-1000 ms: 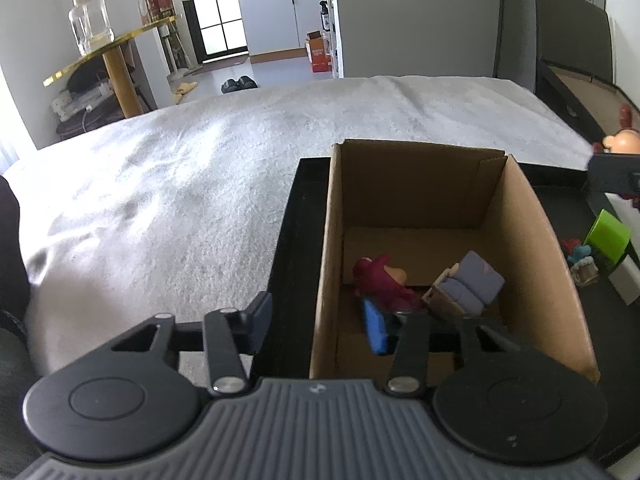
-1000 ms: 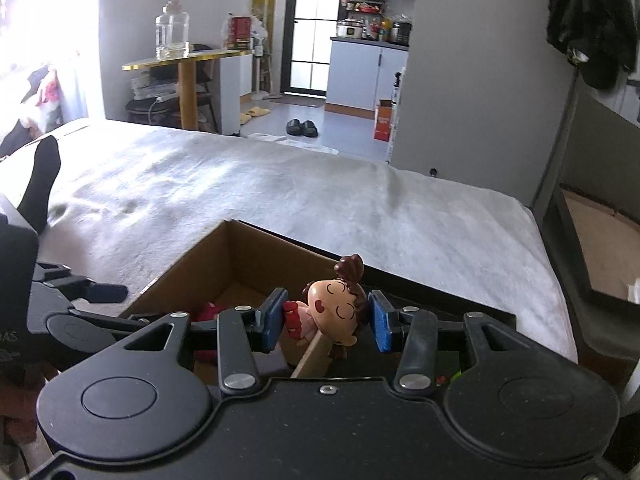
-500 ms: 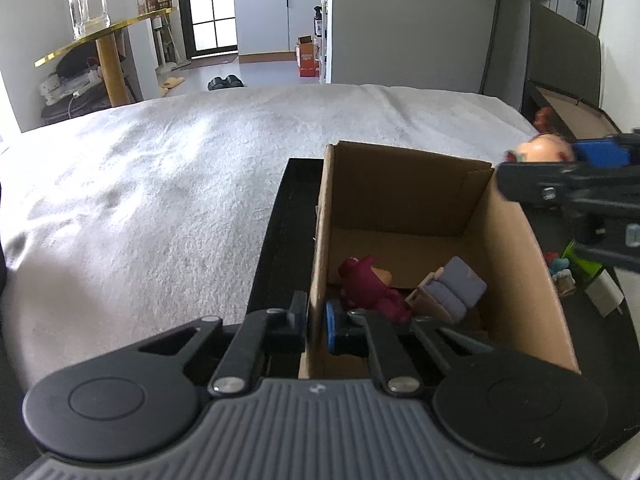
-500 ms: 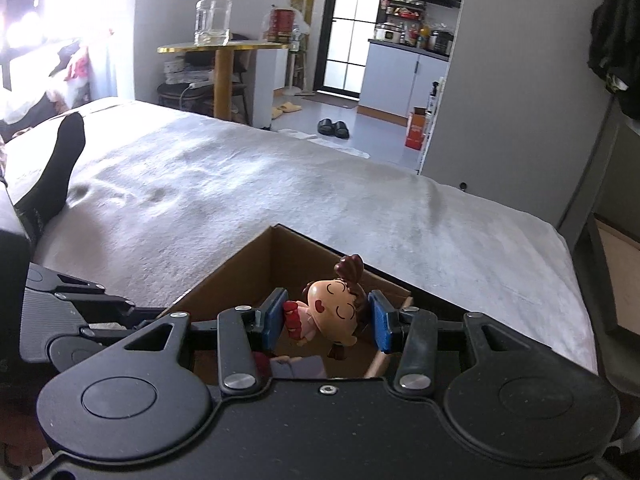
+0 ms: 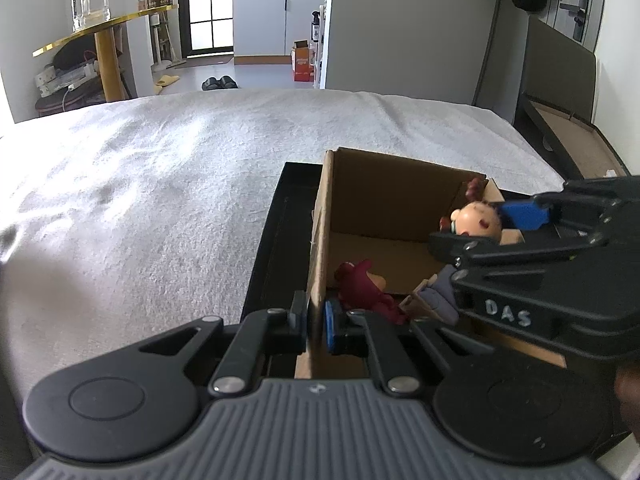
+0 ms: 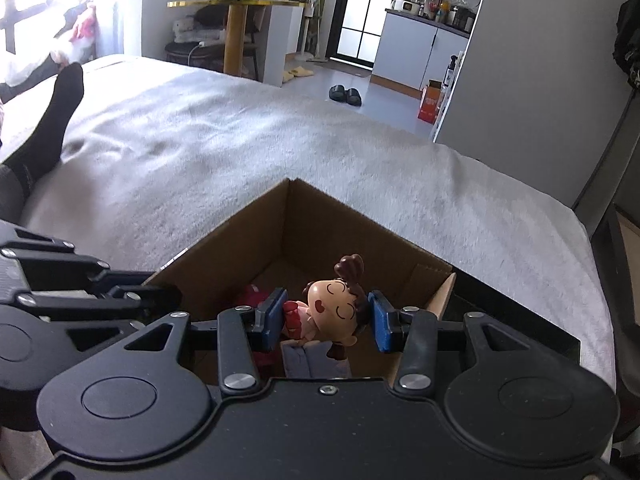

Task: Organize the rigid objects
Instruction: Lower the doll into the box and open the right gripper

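An open cardboard box [image 5: 384,196] [image 6: 248,240] stands in a black tray [image 5: 276,232] on the bed. My left gripper [image 5: 316,320] is shut on the box's near left wall, one pad outside and the blue pad inside. My right gripper [image 6: 326,320] is shut on a small doll figurine [image 6: 332,312] with brown hair, which lies tilted between the blue pads. In the left wrist view the right gripper [image 5: 480,226] holds the doll [image 5: 476,220] over the box's right side. A dark red plush figure [image 5: 360,284] and a grey-blue toy sofa [image 5: 436,300] lie on the box floor.
A pale blanket [image 5: 160,200] covers the bed around the tray. A person's leg in a black sock [image 6: 60,112] rests at the far left. Beyond the bed stand a gold side table [image 5: 104,28] with a glass jar, and a dark headboard [image 5: 560,72] at right.
My left gripper went from open to shut on the box wall. The right gripper carried the doll leftward and down, from beside the box to over its inside.
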### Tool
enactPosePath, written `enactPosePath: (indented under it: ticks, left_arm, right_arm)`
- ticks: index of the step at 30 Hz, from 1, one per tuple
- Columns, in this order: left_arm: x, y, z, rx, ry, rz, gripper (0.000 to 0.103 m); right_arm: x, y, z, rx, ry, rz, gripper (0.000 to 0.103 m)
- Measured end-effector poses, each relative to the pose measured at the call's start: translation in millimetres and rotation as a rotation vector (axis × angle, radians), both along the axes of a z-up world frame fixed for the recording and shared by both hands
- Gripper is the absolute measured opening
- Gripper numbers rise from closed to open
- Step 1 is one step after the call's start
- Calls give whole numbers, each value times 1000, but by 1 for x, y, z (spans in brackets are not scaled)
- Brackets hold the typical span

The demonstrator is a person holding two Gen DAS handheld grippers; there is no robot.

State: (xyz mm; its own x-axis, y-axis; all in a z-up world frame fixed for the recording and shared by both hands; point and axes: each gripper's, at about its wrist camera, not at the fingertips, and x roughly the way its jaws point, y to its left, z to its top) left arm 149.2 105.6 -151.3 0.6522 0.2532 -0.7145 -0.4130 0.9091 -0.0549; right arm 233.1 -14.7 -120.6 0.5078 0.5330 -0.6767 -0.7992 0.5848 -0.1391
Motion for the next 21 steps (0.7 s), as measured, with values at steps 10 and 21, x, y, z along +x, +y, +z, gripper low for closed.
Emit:
enactPosePath:
  ticks: [10,21]
  left_arm:
    - [1,-1,0,8,-1,-1,8]
    - [5,-8,2,52,30,3,8]
  right_arm:
    - [-2,-15,7,0,-15,-47,53]
    - [-12,-62,27,45,-13,-80,56]
